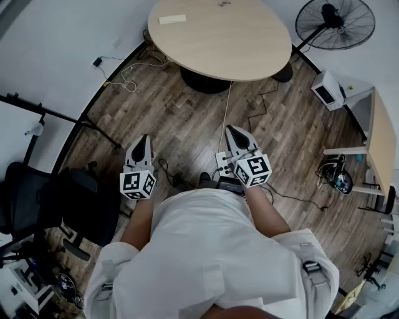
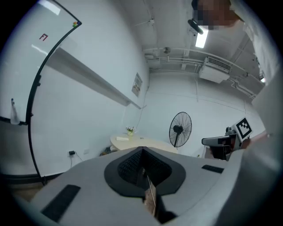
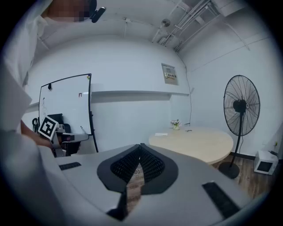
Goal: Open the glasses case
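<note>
Two grippers were held low, close in front of the person's body, well short of the round table [image 1: 249, 43] – a carrying posture, it was judged, with the task not yet begun. The left gripper [image 1: 143, 139] was seen clenched, its jaw tips met with nothing between them; only a sliver of floor showed lower down between the jaws in the left gripper view. The right gripper [image 1: 234, 131] was likewise pressed closed and empty. Both were pointed forward toward the table, presumably because the work lay there.

One small pale flat object [image 1: 172, 19] was seen lying on the far-left part of the tabletop – taken to be the glasses case, though it was too small for a lid or hinge to be made out. It lay well apart from both grippers, with nothing touching it. A small plant [image 3: 176, 124] stood near it on the table.

Around the table, a pedestal fan [image 1: 335, 22] was placed to the right, with a small white box [image 1: 328, 90] on the floor near its base. A dark office chair [image 1: 56, 205] stood to the person's left, and a whiteboard [image 3: 66, 101] beyond it. Loose cables [image 1: 225, 115] were strung across the wooden floor between the person and the table, with a power strip [image 1: 222, 164] just ahead of the feet; these were judged a tripping risk on the way forward.
</note>
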The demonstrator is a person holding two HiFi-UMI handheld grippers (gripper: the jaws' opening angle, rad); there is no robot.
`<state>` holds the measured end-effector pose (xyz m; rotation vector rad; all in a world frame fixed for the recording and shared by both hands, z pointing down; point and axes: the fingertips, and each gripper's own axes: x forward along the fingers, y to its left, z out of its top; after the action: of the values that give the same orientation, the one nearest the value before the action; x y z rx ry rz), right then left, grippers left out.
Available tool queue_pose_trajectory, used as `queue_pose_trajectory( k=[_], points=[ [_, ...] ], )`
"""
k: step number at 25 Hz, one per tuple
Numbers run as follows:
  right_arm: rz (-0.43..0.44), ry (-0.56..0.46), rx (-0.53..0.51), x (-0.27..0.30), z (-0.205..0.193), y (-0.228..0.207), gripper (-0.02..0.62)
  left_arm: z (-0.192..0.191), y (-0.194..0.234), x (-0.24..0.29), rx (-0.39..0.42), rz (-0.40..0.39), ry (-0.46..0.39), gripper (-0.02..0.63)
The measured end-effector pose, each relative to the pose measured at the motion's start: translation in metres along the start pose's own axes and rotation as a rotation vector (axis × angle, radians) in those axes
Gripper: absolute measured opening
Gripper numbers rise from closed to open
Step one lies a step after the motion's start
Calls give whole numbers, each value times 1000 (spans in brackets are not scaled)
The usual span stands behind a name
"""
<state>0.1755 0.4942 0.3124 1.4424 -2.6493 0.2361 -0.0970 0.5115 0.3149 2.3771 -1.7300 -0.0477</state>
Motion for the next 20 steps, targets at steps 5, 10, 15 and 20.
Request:
queue_pose_trajectory(
  k=[5, 10, 15, 20],
  points=[
    [-4, 4, 19, -24, 5, -4, 25, 7, -31, -12, -62, -61, 1, 12],
    [16, -40, -2, -19, 21, -9, 25, 6, -49, -6, -65, -153, 2, 13],
    [5, -46, 16, -34, 16, -18, 26, 0, -59, -5, -76, -134, 28, 12],
    [83, -50, 29, -43, 15, -18, 26, -10, -85, 0, -100, -203, 86, 12]
  ],
)
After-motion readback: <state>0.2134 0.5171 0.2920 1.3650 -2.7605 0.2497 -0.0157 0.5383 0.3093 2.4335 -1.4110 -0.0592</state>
